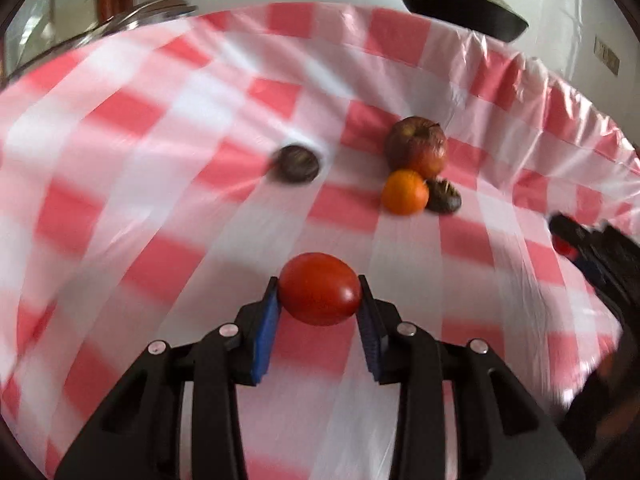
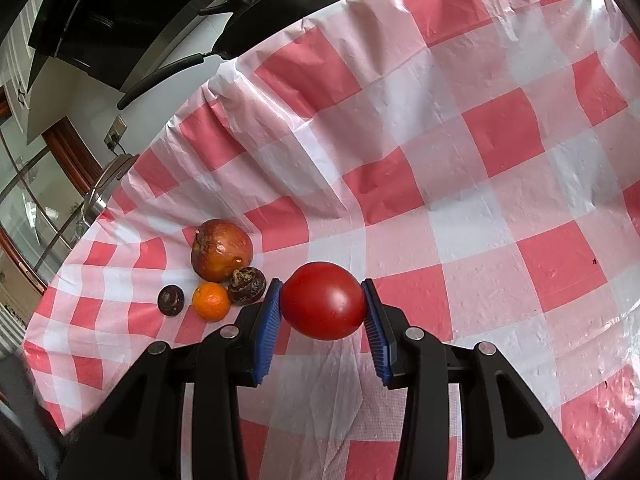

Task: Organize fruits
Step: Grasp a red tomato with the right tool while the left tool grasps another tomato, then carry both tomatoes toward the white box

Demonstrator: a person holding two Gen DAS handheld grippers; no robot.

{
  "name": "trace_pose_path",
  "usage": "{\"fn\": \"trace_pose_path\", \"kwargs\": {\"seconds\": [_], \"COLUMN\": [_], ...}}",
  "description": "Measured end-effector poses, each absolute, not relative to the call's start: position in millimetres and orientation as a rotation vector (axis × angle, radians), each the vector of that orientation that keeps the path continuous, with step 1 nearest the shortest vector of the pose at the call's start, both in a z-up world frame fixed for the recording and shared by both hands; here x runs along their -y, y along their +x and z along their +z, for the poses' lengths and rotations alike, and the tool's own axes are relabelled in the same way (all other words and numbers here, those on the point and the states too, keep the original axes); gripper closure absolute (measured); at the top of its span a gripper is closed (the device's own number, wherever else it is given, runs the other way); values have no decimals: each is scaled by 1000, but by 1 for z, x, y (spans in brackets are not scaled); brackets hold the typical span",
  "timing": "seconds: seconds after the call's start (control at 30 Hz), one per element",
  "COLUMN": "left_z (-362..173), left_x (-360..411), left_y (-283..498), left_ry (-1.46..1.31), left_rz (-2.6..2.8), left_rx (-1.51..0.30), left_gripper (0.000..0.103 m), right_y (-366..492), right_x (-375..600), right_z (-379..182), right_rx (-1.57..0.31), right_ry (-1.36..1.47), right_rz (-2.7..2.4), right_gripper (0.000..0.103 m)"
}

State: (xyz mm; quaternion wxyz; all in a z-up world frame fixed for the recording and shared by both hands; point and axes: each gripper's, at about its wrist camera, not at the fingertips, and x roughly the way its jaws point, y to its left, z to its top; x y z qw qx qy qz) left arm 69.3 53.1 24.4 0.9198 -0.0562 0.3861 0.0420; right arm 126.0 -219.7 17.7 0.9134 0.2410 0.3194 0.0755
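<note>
1. A table is covered with a red and white checked plastic cloth point(image 2: 460, 152). The cloth is crinkled along its far edge.
2. Behind the table, on the left, is a window with a brown wooden frame point(image 2: 60, 148). Next to it a black pan point(image 2: 280, 4) sits on the counter by the white wall.
3. The left side of the cloth holds the fruit. The right side is bare, with lots of room to move.
4. There is no bowl or basket to be seen.
5. In a little bunch lie a dark round fruit point(image 2: 171, 300) on its own, then a small orange point(image 2: 211, 301), a brownish apple point(image 2: 221, 250) behind it, and a second dark fruit point(image 2: 247, 286) touching the orange.
6. The left gripper point(image 1: 319, 296) pinches a red tomato point(image 1: 319, 289) between its blue pads.
7. The right gripper point(image 2: 322, 304) pinches another red tomato point(image 2: 322, 300), held just right of the bunch.
</note>
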Motion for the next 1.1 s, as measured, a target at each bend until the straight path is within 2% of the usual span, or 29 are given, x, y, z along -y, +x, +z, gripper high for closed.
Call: {"fn": "trace_pose_path", "kwargs": {"seconds": [0.23, 0.63, 0.8, 1.1], "left_z": [21, 20, 22, 30], "left_x": [-78, -86, -87, -119], "left_y": [43, 47, 38, -80], "left_ry": [-285, -337, -341, -291], "left_rz": [108, 95, 94, 182], "left_rx": [-807, -794, -798, -798], "left_gripper": [66, 66, 66, 66], "right_y": [125, 122, 124, 15], "right_x": [221, 222, 218, 169], "right_z": [18, 19, 16, 15], "right_rx": [-653, -652, -712, -810], "right_ry": [501, 506, 490, 497], "right_rz": [157, 144, 160, 301], "right_gripper": [63, 63, 63, 63]}}
